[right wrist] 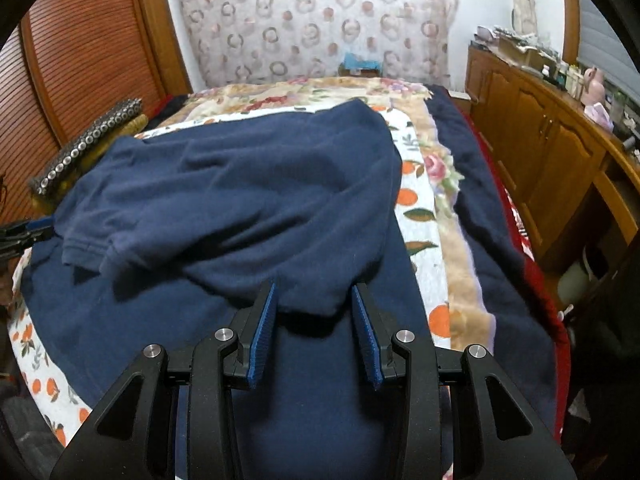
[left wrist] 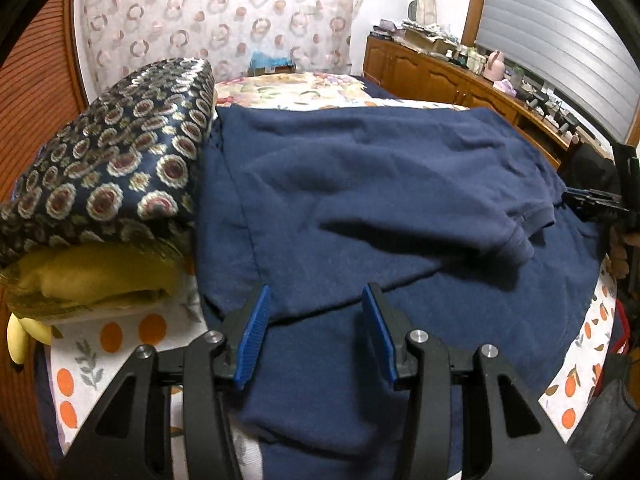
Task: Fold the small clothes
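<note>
- A navy-blue short-sleeved knit shirt (left wrist: 360,184) lies spread on the bed, one ribbed-cuff sleeve (left wrist: 516,240) folded in across its body; in the right wrist view the same shirt (right wrist: 248,200) covers most of the near bed.
- The left gripper (left wrist: 314,300) hangs over the shirt's near edge, its blue ribbed pads (left wrist: 254,336) apart with only flat cloth showing under the gap; nothing is pinched.
- The right gripper (right wrist: 314,294) stands likewise just above the shirt's hem, jaws parted and empty.
- Under the shirt is a white bedspread printed with oranges and green leaves (left wrist: 132,332); beyond it a beige floral blanket (right wrist: 304,92) and a dark navy blanket (right wrist: 492,216) along the right side.
- A folded navy quilt with round floral medallions (left wrist: 120,152) rests on a yellow cushion (left wrist: 92,276) touching the shirt's left side.
- Behind the bed hangs a pale curtain with pink rings (right wrist: 320,20); a slatted wooden door (right wrist: 92,40) is left, a cluttered wooden cabinet (right wrist: 540,140) right.
- No writing is legible.
</note>
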Tool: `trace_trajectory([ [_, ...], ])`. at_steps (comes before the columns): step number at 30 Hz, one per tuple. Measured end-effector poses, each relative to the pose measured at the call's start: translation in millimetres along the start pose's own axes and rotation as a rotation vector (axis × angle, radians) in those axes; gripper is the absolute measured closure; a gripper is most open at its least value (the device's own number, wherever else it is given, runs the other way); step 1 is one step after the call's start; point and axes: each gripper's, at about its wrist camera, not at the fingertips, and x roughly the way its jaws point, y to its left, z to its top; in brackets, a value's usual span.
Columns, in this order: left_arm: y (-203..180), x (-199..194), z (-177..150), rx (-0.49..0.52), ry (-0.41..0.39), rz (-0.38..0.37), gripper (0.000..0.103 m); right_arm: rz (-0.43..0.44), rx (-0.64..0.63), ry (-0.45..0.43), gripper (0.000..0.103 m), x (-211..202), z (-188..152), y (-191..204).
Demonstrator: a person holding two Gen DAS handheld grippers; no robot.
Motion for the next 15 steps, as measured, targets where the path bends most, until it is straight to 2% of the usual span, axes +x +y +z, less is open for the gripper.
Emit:
trace_trajectory([
  [2, -2, 0, -2, 0.016, -0.006, 0.016, 0.055, 0.000, 0.005, -0.001, 0.064, 2, 1, 0],
  [4, -5, 1, -4, 0.022, -0.008, 0.017, 0.048, -0.005, 0.006, -0.002, 0.064, 4, 1, 2],
  [8, -11, 8, -4, 0.047, 0.004, 0.055, 0.042, -0.024, 0.009, -0.005, 0.064, 7, -2, 1],
  [13, -14, 12, -4, 0.072, 0.017, 0.046, 0.025, -0.030, 0.015, -0.014, 0.064, 7, -3, 0],
  [15, -16, 14, -2, 0.079, 0.022, 0.043, 0.022, -0.035, 0.012, -0.015, 0.064, 8, -3, 1],
])
